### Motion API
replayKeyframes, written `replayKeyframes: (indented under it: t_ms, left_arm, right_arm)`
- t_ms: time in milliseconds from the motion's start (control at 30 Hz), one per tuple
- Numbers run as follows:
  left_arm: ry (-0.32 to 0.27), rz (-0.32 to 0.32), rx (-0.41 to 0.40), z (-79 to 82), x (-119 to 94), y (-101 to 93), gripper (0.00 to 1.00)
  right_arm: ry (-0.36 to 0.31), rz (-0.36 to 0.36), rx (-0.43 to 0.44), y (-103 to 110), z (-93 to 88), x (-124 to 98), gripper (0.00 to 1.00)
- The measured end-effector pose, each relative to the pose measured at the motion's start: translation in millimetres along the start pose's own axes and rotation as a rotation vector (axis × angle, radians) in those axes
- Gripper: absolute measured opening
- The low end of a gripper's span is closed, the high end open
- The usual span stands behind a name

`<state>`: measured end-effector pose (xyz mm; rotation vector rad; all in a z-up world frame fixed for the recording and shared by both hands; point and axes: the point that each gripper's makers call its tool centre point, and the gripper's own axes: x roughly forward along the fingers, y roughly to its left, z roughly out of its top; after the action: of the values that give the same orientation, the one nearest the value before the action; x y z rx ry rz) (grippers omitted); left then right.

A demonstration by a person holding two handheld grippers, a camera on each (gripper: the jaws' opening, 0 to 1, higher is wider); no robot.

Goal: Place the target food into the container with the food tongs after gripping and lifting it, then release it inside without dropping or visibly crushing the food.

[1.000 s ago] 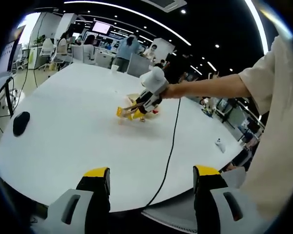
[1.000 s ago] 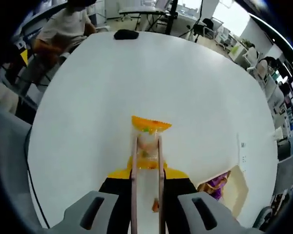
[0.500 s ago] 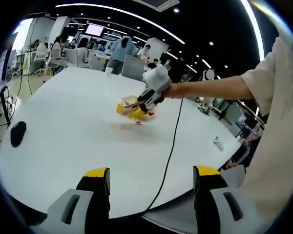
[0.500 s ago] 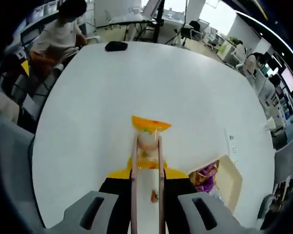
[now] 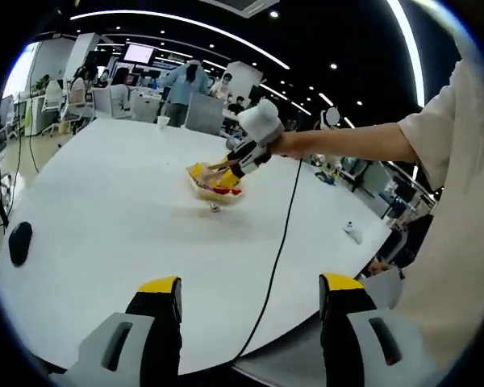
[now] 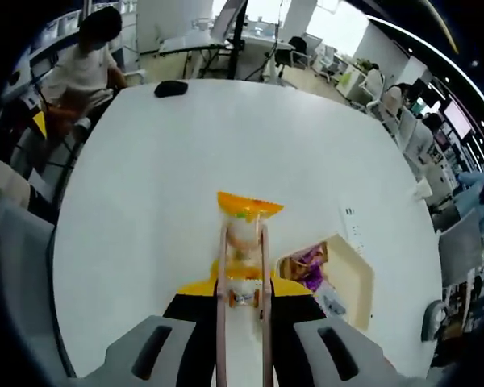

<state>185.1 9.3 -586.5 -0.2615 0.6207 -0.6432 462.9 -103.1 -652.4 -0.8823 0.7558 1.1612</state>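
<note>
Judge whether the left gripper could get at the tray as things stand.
Probably not without a long move: the left gripper sits open at the table's near edge, and the tray lies far across, with the right gripper and tongs over it.

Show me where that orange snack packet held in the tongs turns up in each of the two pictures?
Left gripper view: the orange snack packet sits far off, above centre, at the tip of the right hand-held gripper, over the container.
Right gripper view: close, at centre, pinched in the tongs.
Shared landmark: the black mouse on the white table.
</note>
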Motion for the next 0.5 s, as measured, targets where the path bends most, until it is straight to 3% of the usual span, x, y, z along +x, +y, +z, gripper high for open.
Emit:
replayKeyframes:
  t_ms: [500]
  left_arm:
    - [0.008,-0.035,0.028,4.3,6.6,-9.3,0.69]
  right_arm:
    - [-0.014,-0.080,0.065,-28.3,-12.6,-37.2,0.22]
